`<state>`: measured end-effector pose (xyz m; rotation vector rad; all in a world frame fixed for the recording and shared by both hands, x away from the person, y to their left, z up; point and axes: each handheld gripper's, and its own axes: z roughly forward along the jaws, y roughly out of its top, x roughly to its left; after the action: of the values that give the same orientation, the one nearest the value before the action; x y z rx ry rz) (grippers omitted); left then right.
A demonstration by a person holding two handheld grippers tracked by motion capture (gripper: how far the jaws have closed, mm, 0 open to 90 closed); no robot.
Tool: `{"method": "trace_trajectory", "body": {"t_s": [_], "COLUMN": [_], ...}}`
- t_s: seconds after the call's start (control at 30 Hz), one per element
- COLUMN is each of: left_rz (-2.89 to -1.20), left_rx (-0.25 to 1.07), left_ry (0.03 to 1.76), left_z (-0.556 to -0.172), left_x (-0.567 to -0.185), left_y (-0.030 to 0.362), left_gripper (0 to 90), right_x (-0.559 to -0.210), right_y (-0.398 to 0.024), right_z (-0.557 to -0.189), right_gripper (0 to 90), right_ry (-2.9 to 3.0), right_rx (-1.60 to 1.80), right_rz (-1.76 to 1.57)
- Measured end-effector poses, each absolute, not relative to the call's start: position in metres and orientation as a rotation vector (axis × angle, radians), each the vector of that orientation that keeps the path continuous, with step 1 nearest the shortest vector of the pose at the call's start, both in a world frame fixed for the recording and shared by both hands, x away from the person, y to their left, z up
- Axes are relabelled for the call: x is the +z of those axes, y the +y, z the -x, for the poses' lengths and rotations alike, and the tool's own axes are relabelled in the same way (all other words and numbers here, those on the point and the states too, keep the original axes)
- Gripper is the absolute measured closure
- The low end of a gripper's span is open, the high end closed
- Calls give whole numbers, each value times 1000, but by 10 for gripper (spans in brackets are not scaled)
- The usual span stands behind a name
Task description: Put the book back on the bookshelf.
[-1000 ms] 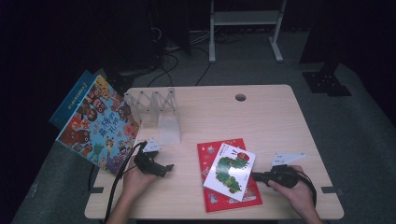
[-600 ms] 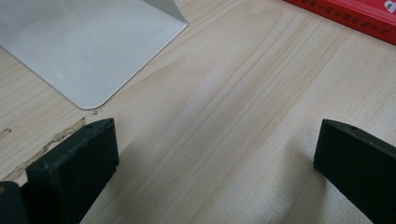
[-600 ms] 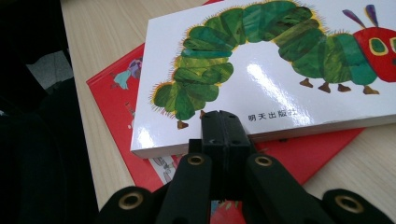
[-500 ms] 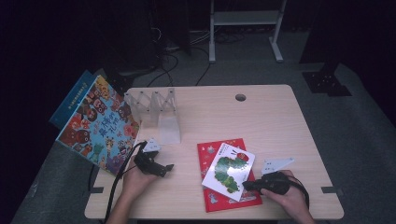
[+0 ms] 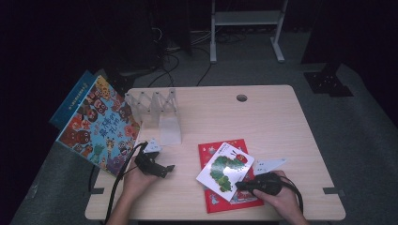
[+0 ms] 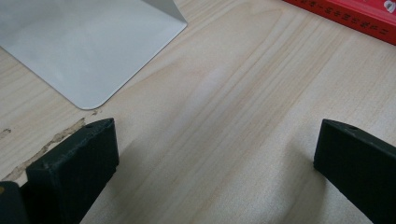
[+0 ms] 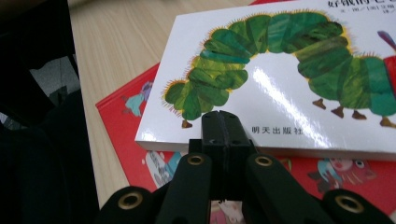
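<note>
A white picture book with a green caterpillar (image 5: pixel 225 168) lies askew on a larger red book (image 5: pixel 234 201) at the table's front middle. My right gripper (image 5: pixel 238 184) is shut with nothing between its jaws, and its tip is against the white book's near right edge. In the right gripper view the joined jaws (image 7: pixel 228 122) meet the edge of the white book (image 7: pixel 280 79) above the red book (image 7: pixel 126 112). My left gripper (image 5: pixel 166 169) rests open on the bare wood, left of the books. The left gripper view shows its jaws wide apart (image 6: pixel 217 144) and empty.
A large colourful book (image 5: pixel 98 126) leans off the table's left edge. A clear zigzag rack (image 5: pixel 152 103) stands at the back left, with a grey metal bookend (image 5: pixel 169 129) in front of it. The bookend's base (image 6: pixel 88 42) lies just beyond my left gripper. A cable hole (image 5: pixel 241 98) sits near the far edge.
My right gripper has slid left along the front of the table until its tip reached the white caterpillar book. The left hand has stayed in place.
</note>
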<state>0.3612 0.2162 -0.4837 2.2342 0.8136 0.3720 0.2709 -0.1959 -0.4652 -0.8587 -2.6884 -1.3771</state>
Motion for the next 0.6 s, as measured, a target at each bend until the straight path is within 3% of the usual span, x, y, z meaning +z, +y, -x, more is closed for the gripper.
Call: {"method": "trace_trajectory", "body": {"t_s": [0.33, 0.6], "left_rz": [-2234, -2236], "left_rx": [372, 367], "left_ry": [814, 806], "left_z": [-361, -361], "left_x": [-484, -484], "left_y": [216, 216], "left_gripper": [0, 0], "right_x": [-463, -461], "right_y": [-172, -178], "right_z": [-279, -275], "right_gripper": [896, 896], "right_ry": [-2718, -2721], "right_rx": [-1395, -1392], "right_rz": [852, 863]}}
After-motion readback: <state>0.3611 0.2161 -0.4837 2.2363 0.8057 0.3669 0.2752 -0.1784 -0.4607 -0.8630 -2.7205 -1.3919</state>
